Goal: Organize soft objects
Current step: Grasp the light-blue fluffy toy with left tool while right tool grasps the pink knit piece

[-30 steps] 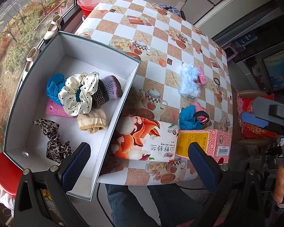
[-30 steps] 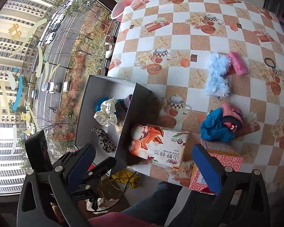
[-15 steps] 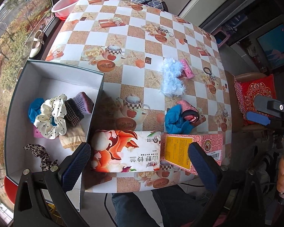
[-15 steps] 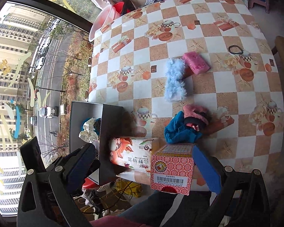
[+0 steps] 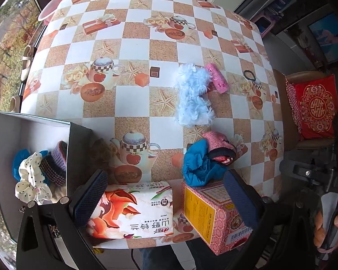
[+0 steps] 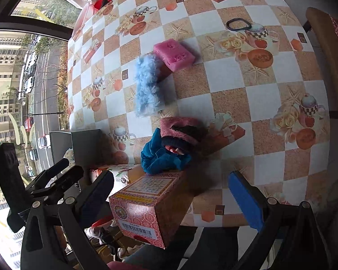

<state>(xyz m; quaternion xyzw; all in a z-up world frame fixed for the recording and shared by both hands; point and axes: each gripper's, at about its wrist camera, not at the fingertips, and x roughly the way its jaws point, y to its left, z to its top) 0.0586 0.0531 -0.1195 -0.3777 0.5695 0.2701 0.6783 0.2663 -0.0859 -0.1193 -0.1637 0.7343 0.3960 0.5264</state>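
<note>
Both tongs gape empty above the near edge of the checkered worktop [image 5: 133,99]: the left tongs [image 5: 166,200], the right tongs [image 6: 171,193]. A crumpled blue cloth [image 6: 162,155] touches a pink knitted piece [image 6: 180,130] mid-worktop. A fluffy pale-blue piece [image 6: 146,87] lies farther off, touching a pink sponge block [image 6: 173,54]. At left, the grey open box [image 5: 33,130] holds a white polka-dot scrunchie [image 5: 31,180].

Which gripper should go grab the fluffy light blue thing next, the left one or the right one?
Probably the right gripper. It is open and empty, and the fluffy light blue piece lies on the table straight ahead of it. The left gripper is open too, but sits nearer the box, behind the packages.
</note>
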